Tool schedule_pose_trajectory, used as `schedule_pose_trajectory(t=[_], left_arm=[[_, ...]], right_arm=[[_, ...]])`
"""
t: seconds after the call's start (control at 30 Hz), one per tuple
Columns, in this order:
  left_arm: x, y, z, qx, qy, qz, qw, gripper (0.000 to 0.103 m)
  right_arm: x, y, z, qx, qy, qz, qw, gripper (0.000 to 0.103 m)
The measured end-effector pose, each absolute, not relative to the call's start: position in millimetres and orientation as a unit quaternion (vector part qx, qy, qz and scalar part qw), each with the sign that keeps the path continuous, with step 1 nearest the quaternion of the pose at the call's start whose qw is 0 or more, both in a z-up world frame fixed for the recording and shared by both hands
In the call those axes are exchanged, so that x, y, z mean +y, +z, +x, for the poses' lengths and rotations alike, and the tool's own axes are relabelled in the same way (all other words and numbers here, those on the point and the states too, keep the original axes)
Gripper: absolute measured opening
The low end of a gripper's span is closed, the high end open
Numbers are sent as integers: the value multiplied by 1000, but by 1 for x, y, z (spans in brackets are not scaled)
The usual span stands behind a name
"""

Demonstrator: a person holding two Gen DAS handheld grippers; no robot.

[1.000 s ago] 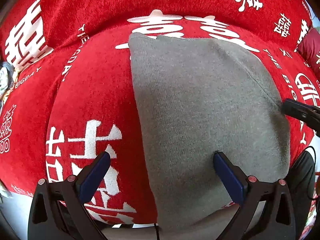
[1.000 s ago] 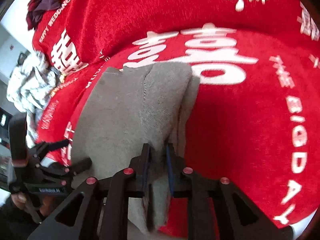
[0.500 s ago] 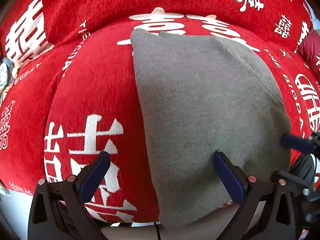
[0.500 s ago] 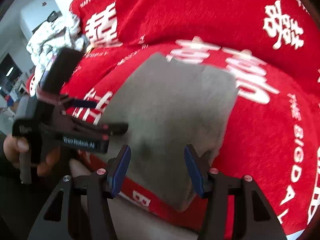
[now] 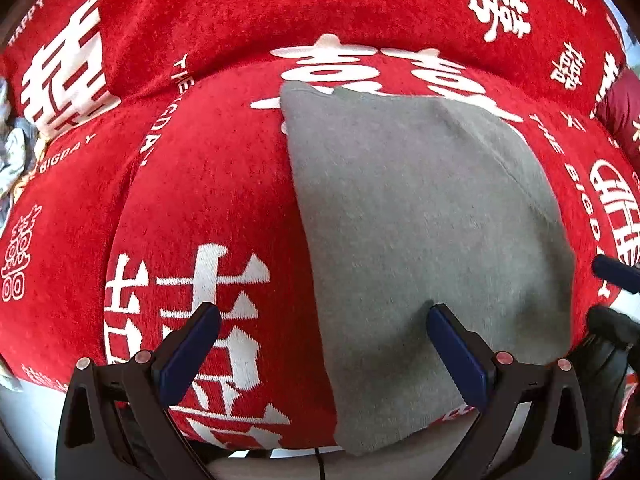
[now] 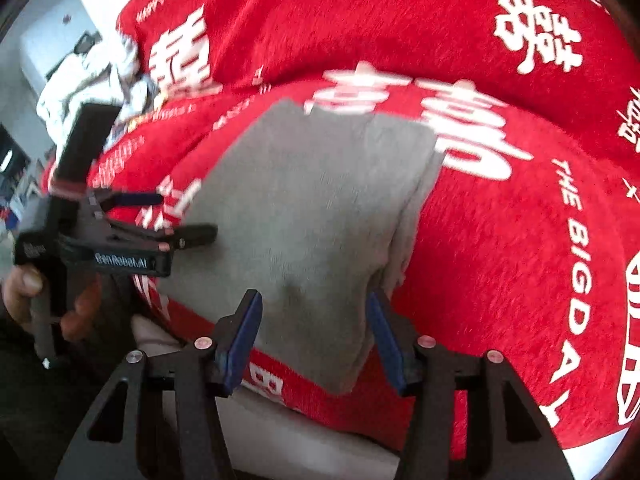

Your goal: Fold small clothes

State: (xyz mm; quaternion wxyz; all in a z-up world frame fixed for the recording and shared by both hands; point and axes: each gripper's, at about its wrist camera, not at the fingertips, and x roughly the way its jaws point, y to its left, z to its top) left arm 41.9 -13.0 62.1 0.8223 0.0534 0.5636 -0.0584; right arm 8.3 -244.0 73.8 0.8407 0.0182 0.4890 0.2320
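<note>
A grey knitted garment [image 5: 420, 216] lies folded flat on a red cushion with white characters [image 5: 208, 184]. It also shows in the right wrist view [image 6: 316, 208], with layered edges at its right side. My left gripper [image 5: 320, 320] is open and empty, its right finger over the garment's near part, its left finger over the red cover. It also shows in the right wrist view [image 6: 160, 216], held by a hand. My right gripper [image 6: 314, 308] is open and empty, straddling the garment's near corner. One of its fingertips [image 5: 612, 272] shows at the right edge of the left wrist view.
A red backrest cushion [image 5: 320, 4] rises behind the seat. A pile of white and grey clothes [image 6: 92, 76] lies at the far left. A dark red cloth [image 5: 624, 112] sits at the right. The seat's front edge [image 6: 300, 420] drops off just below the grippers.
My right gripper has let go of the garment's edge, opened, and drawn back to the near corner. The folded layer now lies flat. My left gripper has barely moved.
</note>
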Motion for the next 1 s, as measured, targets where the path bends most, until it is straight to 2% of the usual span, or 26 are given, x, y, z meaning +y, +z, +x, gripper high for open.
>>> schedule_pose_trajectory(t=[0.07, 0.23, 0.5, 0.77, 1.0], left_arm=[[-10, 61, 47, 567, -55, 46, 821, 103], [-17, 64, 54, 566, -62, 22, 822, 103], [-20, 46, 65, 592, -60, 3, 804, 103], [-26, 68, 65, 569, -68, 23, 819, 103], [-37, 51, 103, 576, -34, 73, 813, 103]], right_arm=[[-249, 77, 16, 484, 215, 28, 848, 65], [-252, 80, 33, 486, 191, 47, 852, 65], [-224, 82, 38, 483, 205, 2, 851, 65], [-227, 82, 40, 484, 200, 1, 852, 65], [-207, 72, 76, 494, 221, -24, 840, 65]])
